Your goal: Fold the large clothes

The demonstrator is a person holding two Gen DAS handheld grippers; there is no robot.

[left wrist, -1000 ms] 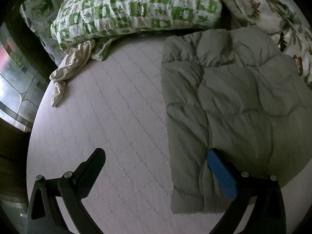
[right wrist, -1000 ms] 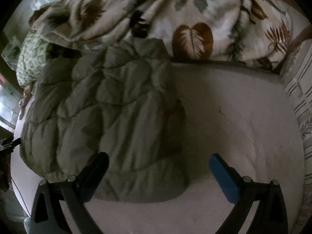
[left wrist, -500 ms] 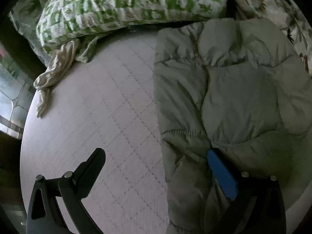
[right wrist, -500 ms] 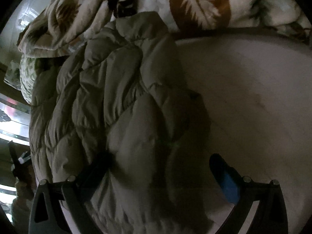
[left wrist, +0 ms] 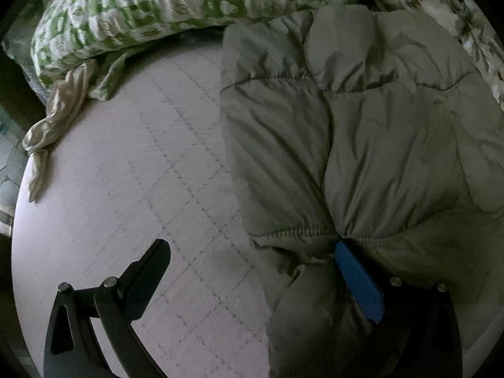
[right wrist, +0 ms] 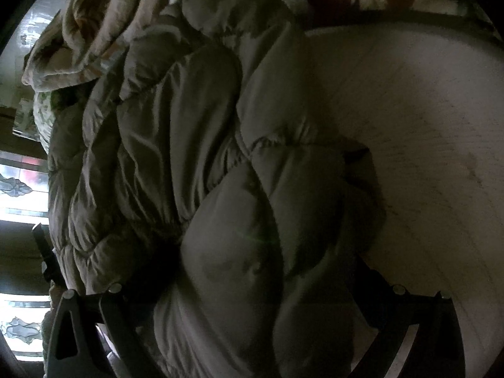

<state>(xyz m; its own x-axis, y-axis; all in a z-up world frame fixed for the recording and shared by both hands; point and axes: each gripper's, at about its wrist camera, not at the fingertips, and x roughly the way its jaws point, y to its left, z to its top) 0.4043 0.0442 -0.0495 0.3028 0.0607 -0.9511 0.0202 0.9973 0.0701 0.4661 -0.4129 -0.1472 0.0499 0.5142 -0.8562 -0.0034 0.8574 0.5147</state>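
Left wrist view, left to right:
- Cream cloth (left wrist: 60,107): crumpled strip, upper left of frame, hanging over the bed edge.
- Green-and-white pillow (left wrist: 176,3): top of frame, left of centre.
- Bed (left wrist: 132,195): pale quilted surface, bare across the left half of frame.
- Left gripper (left wrist: 252,264): spread wide. Black finger at lower left over bare bed; blue-padded finger at lower right, tip touching a stitched seam of the garment. Nothing clamped.
- Quilted jacket (left wrist: 378,145): grey-green, puffy, filling the right half of frame. Left edge running from the top centre down toward the bottom centre; long axis pointing away from the camera. Lies to the right of the gripper's midline, so only 1 finger meets it.
- Leaf-print blanket (left wrist: 472,22): upper right corner.

Right wrist view, left to right:
- Window panes: bright, far left edge.
- Quilted jacket (right wrist: 220,173): centre and left, bulging up between the 2 fingers.
- Right gripper (right wrist: 252,286): spread wide, both fingertips hidden under or behind the fabric; closed grip not evident.
- Bed (right wrist: 425,126): bare at right of frame.

Judgement: right gripper deeper into the garment, hence nearer to a hold; left needing a shift toward frame right.

Only in the left view: jacket's clean left edge and seam contact. Only in the right view: jacket's bulk against the blanket, and bare bed beyond.
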